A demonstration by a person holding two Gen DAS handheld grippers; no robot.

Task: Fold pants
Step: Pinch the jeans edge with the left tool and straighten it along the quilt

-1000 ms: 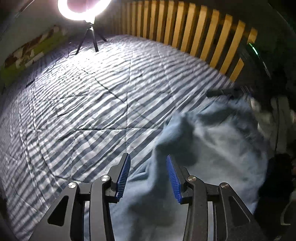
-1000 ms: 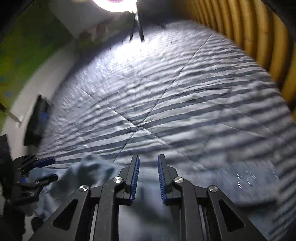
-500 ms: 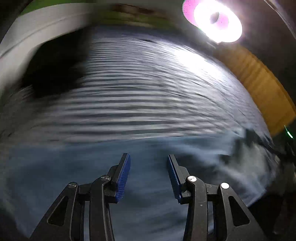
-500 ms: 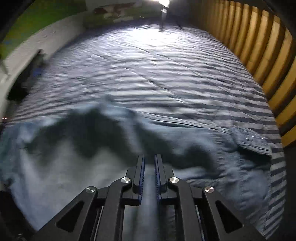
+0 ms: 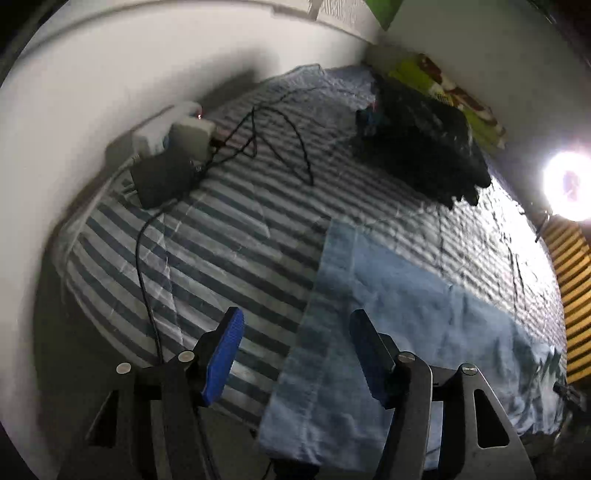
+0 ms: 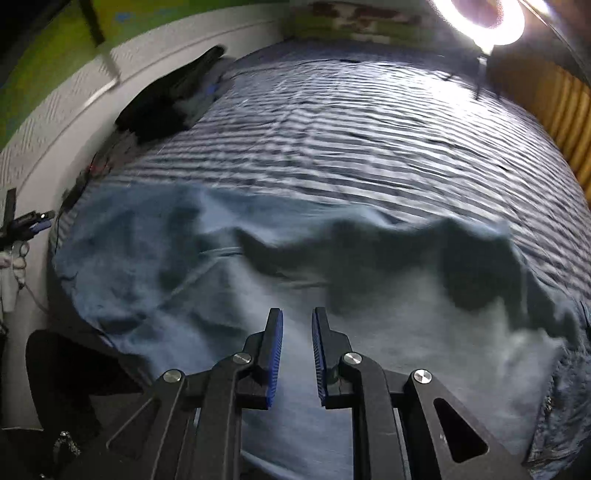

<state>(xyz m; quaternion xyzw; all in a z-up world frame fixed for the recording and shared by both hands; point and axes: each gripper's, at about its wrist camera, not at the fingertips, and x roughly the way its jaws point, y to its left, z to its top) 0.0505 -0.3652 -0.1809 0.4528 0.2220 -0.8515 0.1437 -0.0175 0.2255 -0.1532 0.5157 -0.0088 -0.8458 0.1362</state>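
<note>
One pair of pale-blue denim pants [image 5: 399, 314] lies rumpled on the striped quilted bed [image 5: 229, 236], 5 o'clock of centre. Left claw [image 5: 295, 354] opening, empty. Right claw [image 6: 297, 350] opening slightly, narrow gap, pinching nothing.

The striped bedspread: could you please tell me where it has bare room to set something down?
Bare stripes lie between the pants, the cables and the dark bundle, and beyond the pants toward the ring light. It is crowded by the wall, around the boxes.
</note>
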